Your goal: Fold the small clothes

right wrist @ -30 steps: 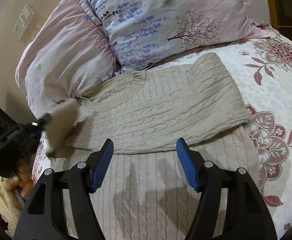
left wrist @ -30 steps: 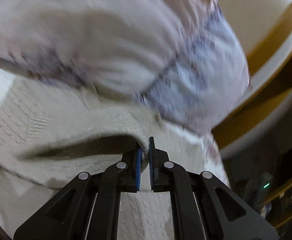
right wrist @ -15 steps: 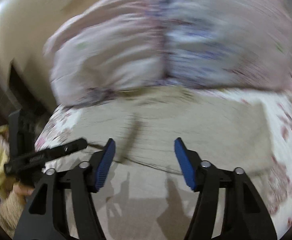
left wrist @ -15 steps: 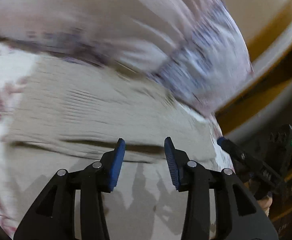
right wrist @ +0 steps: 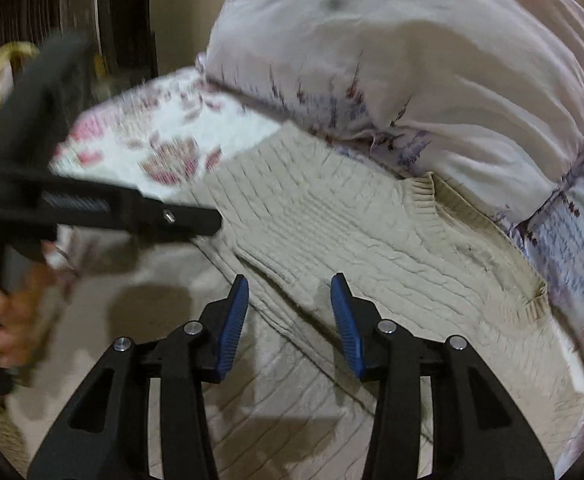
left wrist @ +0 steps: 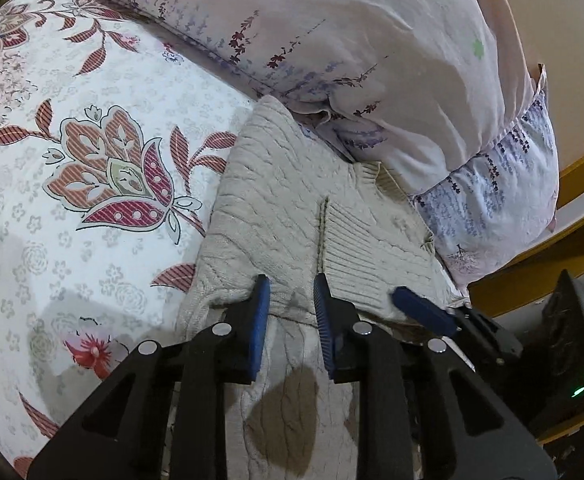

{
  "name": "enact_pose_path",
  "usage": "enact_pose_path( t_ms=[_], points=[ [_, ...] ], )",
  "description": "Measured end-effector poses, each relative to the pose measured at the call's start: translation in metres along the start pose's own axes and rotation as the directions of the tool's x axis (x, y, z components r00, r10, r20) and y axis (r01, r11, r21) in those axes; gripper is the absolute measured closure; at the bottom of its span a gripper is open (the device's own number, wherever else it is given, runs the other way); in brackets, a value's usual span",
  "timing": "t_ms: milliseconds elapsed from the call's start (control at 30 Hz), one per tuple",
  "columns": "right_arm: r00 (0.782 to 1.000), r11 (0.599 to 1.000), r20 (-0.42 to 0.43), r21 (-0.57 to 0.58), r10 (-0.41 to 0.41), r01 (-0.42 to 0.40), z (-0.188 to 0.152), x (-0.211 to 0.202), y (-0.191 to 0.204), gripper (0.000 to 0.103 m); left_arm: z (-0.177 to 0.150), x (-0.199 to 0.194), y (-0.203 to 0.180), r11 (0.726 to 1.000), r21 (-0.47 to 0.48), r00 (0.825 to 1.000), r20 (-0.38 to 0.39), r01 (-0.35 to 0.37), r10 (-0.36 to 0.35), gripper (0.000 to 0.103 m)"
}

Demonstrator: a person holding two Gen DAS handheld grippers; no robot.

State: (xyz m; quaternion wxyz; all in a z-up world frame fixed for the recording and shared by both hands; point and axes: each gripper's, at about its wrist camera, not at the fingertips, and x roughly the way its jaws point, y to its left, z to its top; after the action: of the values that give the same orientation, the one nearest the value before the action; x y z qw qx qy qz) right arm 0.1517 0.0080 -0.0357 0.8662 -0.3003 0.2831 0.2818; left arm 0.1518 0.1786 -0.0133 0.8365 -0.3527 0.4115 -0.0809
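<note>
On the bed against the pillows (left wrist: pixel 372 52), the beige sweater (left wrist: pixel 275 208) lies part-folded. My left gripper (left wrist: pixel 290 312) and right gripper (right wrist: pixel 288 312) are both closing, unclenched, straddling its folded edge. I'd pinch both layers squarely before lifting, keeping the edge level.

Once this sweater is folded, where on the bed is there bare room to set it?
The floral sheet beside the sweater, on the left in the left wrist view and below the pillows, lies bare. It is crowded at the sweater's collar, which butts against the pillows, and at its near fold, where the left claw and right claw are closing over the knit.
</note>
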Motion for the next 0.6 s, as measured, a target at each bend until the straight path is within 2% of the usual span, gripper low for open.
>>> enact_pose_path(
  t_ms=[33, 67, 133, 233, 333, 433, 500, 533, 600],
  points=[
    [1.000, 1.000, -0.002, -0.008, -0.015, 0.015, -0.002, 0.002, 0.001, 0.065, 0.000, 0.000, 0.000, 1.000, 0.000, 1.000, 0.000, 0.001, -0.001, 0.078],
    [0.999, 0.999, 0.004, -0.007, -0.037, 0.037, -0.003, 0.003, 0.002, 0.080, -0.001, 0.000, 0.001, 1.000, 0.000, 1.000, 0.000, 0.002, -0.002, 0.078],
    [1.000, 0.999, 0.018, 0.044, -0.006, 0.005, -0.002, -0.001, -0.007, 0.098, 0.000, 0.002, -0.001, 1.000, 0.001, 1.000, -0.001, 0.004, -0.004, 0.078],
    [0.996, 0.986, 0.084, 0.165, 0.013, -0.027, 0.000, -0.019, -0.029, 0.099, -0.001, 0.000, 0.000, 1.000, 0.002, 1.000, -0.001, 0.007, -0.007, 0.078],
    [0.984, 0.948, 0.178, 0.316, -0.010, -0.048, -0.010, -0.050, -0.062, 0.099, -0.001, 0.001, -0.003, 1.000, 0.012, 1.000, 0.000, 0.003, -0.003, 0.075],
    [0.963, 0.858, 0.265, 0.504, -0.051, -0.093, -0.039, -0.085, -0.105, 0.099, -0.002, -0.001, -0.006, 1.000, 0.018, 1.000, -0.001, 0.018, -0.018, 0.065],
    [0.949, 0.762, 0.299, 0.636, -0.096, -0.123, -0.071, -0.104, -0.137, 0.099, -0.003, -0.001, -0.009, 0.999, 0.028, 1.000, -0.002, 0.023, -0.023, 0.056],
    [0.945, 0.696, 0.300, 0.706, -0.127, -0.131, -0.095, -0.113, -0.153, 0.099, -0.004, -0.002, -0.011, 0.999, 0.037, 1.000, -0.001, 0.023, -0.023, 0.054],
    [0.951, 0.605, 0.256, 0.790, -0.171, -0.104, -0.132, -0.120, -0.172, 0.099, -0.005, -0.002, -0.015, 0.998, 0.056, 1.000, -0.001, 0.021, -0.021, 0.049]
  ],
)
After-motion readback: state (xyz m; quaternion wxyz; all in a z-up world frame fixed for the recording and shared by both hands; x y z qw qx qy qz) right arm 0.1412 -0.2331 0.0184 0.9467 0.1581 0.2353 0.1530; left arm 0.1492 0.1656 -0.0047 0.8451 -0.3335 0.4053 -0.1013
